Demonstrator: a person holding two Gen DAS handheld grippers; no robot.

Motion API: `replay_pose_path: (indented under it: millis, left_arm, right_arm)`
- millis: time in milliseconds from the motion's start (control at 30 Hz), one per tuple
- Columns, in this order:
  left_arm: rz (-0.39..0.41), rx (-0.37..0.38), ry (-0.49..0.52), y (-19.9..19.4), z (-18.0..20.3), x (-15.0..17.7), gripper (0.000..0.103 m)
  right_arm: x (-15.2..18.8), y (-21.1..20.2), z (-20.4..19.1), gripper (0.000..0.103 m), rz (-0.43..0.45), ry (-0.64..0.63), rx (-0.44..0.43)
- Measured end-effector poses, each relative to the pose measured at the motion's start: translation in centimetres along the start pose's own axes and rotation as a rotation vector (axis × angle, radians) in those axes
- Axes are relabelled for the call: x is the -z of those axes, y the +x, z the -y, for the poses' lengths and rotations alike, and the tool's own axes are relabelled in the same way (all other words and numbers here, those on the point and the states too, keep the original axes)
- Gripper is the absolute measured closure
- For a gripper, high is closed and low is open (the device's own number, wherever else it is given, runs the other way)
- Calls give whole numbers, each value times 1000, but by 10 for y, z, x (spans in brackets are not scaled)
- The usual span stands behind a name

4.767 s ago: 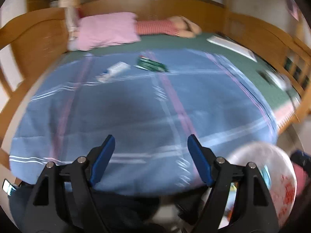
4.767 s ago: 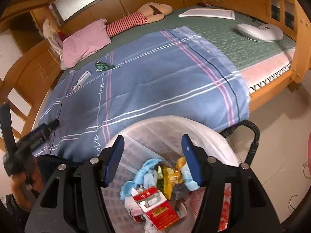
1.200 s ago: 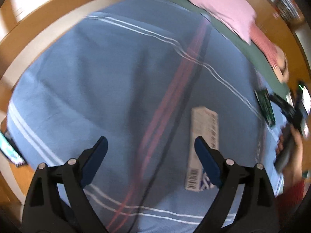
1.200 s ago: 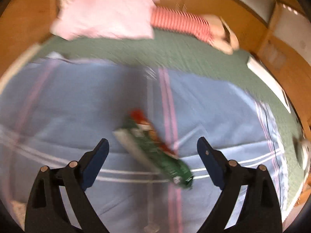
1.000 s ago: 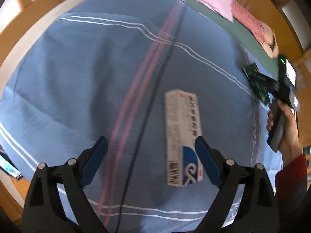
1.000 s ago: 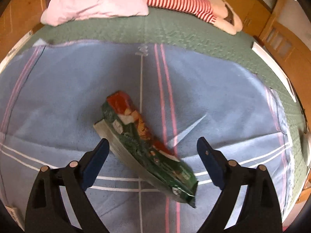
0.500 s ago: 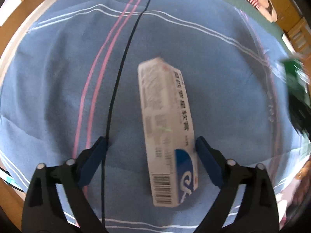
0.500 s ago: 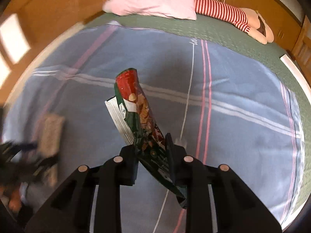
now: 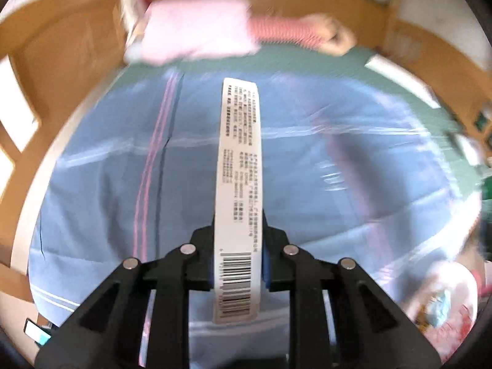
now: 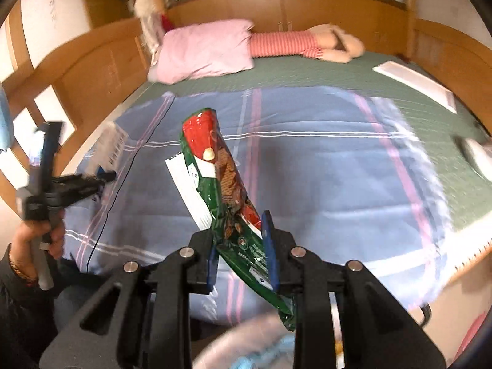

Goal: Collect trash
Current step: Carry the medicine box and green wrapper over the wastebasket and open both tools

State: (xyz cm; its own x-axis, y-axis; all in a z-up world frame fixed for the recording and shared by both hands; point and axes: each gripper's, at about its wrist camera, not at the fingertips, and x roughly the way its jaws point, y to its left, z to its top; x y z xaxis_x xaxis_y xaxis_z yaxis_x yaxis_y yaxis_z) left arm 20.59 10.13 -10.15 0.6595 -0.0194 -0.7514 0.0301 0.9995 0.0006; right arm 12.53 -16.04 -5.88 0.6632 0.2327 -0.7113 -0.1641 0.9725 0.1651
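A long white carton [image 9: 238, 166] with a barcode stands up between the blue pads of my left gripper [image 9: 238, 240], which is shut on its lower end and holds it above the blue striped blanket [image 9: 323, 184]. My right gripper [image 10: 240, 240] is shut on a green and red snack wrapper [image 10: 221, 172] that sticks up and forward, clear of the blanket. In the right wrist view the left gripper [image 10: 104, 176] shows at the left with the carton [image 10: 112, 147], held by a person's hand [image 10: 33, 240]. A clear trash bag [image 9: 442, 304] with rubbish inside sits at the lower right.
A pink pillow [image 10: 203, 49] and a striped doll [image 10: 286, 43] lie at the head of the bed. A flat white box [image 10: 415, 83] and a white device [image 10: 473, 153] rest on the green cover. Wooden bed rails run along both sides. The bag's rim [image 10: 255, 347] shows just below my right gripper.
My left gripper has shut on the white carton and lifted it off the blanket. My right gripper, holding the wrapper, has pulled back and up toward the foot of the bed.
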Motion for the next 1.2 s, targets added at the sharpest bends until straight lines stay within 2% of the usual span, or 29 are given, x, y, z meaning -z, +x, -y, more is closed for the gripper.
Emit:
replay_pose_path:
  millis: [167, 267, 333, 467, 567, 667, 767, 833, 867, 900, 967, 1100, 1200]
  left_arm:
    - [87, 133, 65, -73, 56, 29, 81]
    - [104, 187, 116, -99, 88, 47, 81]
    - [89, 234, 141, -109, 105, 61, 81]
    - [-39, 414, 213, -104, 155, 86, 81]
    - [-127, 495, 297, -92, 188, 106, 81]
    - [-199, 540, 365, -85, 217, 130, 81]
    - [-245, 525, 417, -78, 237, 145, 79]
    - [-250, 513, 417, -76, 239, 147, 65]
    - [-242, 509, 403, -80, 237, 148, 49]
    - [-232, 503, 388, -81, 231, 146, 39]
    - [-205, 470, 341, -86, 218, 138, 37]
    - [-137, 337, 264, -97, 198, 129, 37]
    - [-68, 252, 219, -117, 188, 117, 36]
  right_arm:
    - [40, -60, 25, 77, 39, 40, 59]
    - [61, -84, 37, 77, 44, 57, 79]
    - [73, -97, 45, 77, 36, 74, 97]
    - [102, -123, 73, 77, 28, 149, 131]
    - [120, -140, 93, 77, 45, 206, 149]
    - [129, -146, 104, 77, 50, 245, 149]
    - [132, -143, 108, 76, 34, 264, 139]
    - [134, -136, 107, 72, 10, 280, 125]
    - [136, -132, 107, 72, -5, 288, 109]
    - [139, -129, 105, 70, -23, 298, 100]
    - [141, -122, 102, 66, -52, 313, 93]
    - [141, -121, 99, 42, -68, 364, 68]
    - [137, -130, 91, 38, -67, 371, 96]
